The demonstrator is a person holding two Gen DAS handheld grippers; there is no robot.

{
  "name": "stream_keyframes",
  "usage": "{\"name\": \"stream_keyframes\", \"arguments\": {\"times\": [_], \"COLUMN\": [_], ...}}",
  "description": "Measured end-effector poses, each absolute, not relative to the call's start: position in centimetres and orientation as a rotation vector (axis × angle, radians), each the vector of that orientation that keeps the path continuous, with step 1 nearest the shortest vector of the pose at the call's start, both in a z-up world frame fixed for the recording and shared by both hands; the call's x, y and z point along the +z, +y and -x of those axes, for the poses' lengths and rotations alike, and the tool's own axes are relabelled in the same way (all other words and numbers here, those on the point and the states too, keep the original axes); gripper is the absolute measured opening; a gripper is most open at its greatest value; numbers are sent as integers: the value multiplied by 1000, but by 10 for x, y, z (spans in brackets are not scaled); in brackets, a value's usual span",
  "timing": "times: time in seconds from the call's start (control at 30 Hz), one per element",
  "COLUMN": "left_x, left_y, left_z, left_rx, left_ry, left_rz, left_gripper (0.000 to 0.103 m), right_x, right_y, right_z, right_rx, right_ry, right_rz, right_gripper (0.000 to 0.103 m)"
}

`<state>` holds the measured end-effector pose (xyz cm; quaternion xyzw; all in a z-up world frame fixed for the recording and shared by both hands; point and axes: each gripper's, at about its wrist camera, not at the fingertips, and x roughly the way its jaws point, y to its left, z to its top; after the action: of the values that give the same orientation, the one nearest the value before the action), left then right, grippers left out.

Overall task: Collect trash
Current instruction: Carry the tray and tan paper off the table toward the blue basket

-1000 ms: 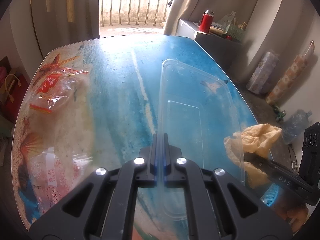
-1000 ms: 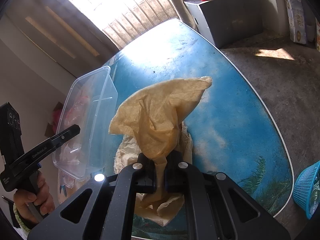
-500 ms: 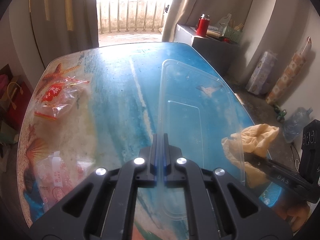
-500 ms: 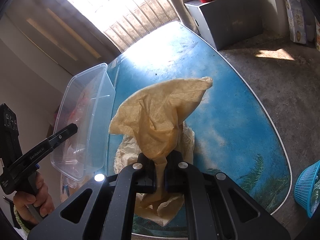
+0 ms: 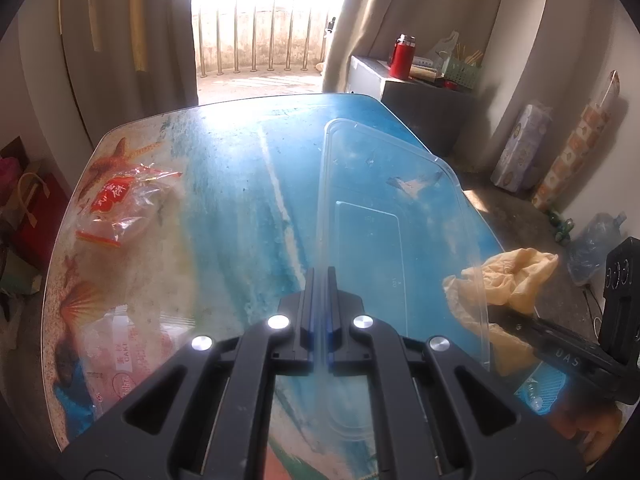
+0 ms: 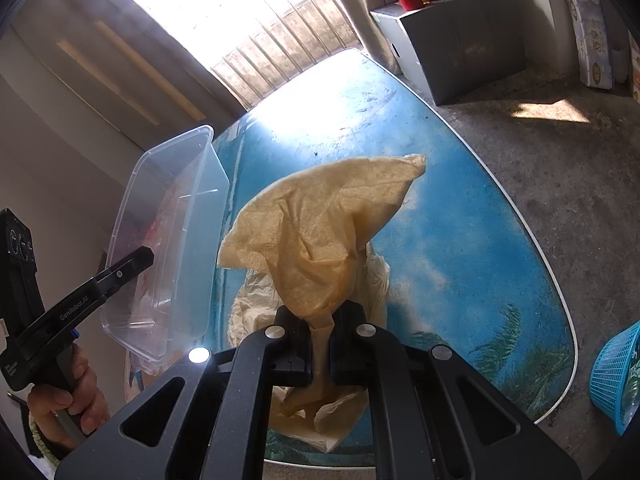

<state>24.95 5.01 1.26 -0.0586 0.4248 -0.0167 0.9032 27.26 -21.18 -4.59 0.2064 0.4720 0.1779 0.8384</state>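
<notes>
Nothing really moved: left gripper stayed clamped on clear plastic container rim, right gripper gripped yellowish crumpled paper.

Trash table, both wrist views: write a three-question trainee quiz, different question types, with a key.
1. True or false: the left gripper is shut on the wall of the clear plastic container.
2. Multiple choice: what is the right gripper shut on? A) a red flask B) crumpled yellowish paper C) a blue basket
3. Fill in: the snack wrapper with the red label lies on the ____.

Key: 1 true; 2 B; 3 table
</notes>
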Motion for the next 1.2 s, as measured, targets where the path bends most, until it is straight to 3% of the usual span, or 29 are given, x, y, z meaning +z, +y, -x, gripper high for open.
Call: {"name": "stream_keyframes", "arguments": {"times": [0.73,1.2], "left_x": [31,42], "left_y": [27,-66], "left_z": [-226,-214], "left_rx": [-69,-302], "left_ry": [821,800], "left_rz": [75,-17], "left_gripper": [2,2], "right_x": [-33,-30], "right_y": [-236,-334], "right_z": [-241,-163], "right_rx": [355,150], "right_ry": [919,821], "right_rz": [-487,-602], "right_gripper": [6,6]}}
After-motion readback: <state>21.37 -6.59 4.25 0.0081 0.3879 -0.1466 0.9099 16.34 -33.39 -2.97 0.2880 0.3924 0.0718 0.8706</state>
